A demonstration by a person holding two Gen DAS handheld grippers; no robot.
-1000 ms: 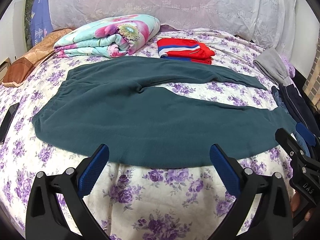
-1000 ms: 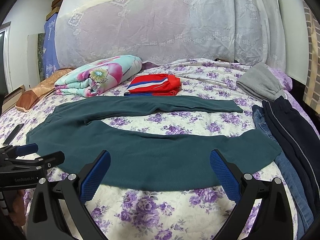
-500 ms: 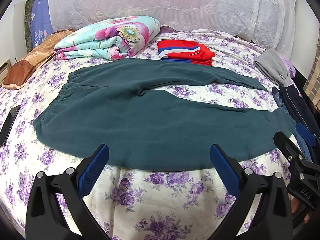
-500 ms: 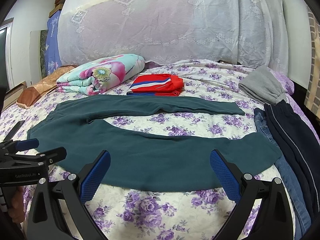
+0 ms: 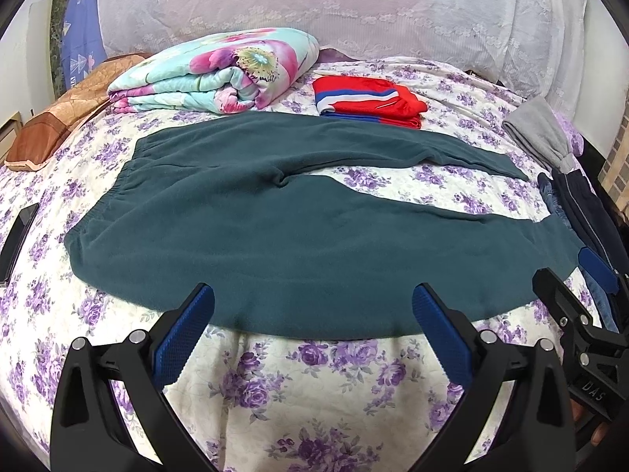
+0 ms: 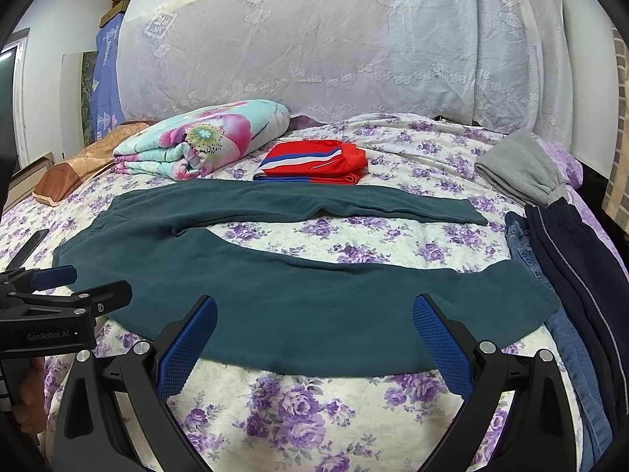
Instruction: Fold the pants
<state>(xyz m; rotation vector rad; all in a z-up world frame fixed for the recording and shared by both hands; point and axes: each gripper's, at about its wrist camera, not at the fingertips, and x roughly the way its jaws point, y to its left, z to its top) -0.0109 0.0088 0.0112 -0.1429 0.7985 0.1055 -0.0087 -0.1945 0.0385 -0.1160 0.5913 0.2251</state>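
Dark teal pants point(image 5: 283, 236) lie flat on the floral bed point(image 5: 314, 385), waistband to the left, both legs spread out to the right; they also show in the right wrist view point(image 6: 314, 314). My left gripper point(image 5: 313, 330) is open and empty, hovering just in front of the near leg's lower edge. My right gripper point(image 6: 314, 338) is open and empty, in front of the same near edge further right. Each gripper shows at the side of the other's view: the right one point(image 5: 578, 275) and the left one point(image 6: 74, 287).
A folded floral quilt point(image 5: 220, 74) and a folded red garment point(image 5: 365, 98) lie behind the pants. A grey garment point(image 5: 538, 133), dark trousers point(image 6: 582, 275) and jeans point(image 6: 566, 338) lie at the right. A phone point(image 5: 17, 236) lies at the left edge, a brown pillow point(image 5: 59, 126) beyond it.
Both grippers have drawn back and slightly down from the pants; more bedspread shows in front of the near edge. The pants have not moved.
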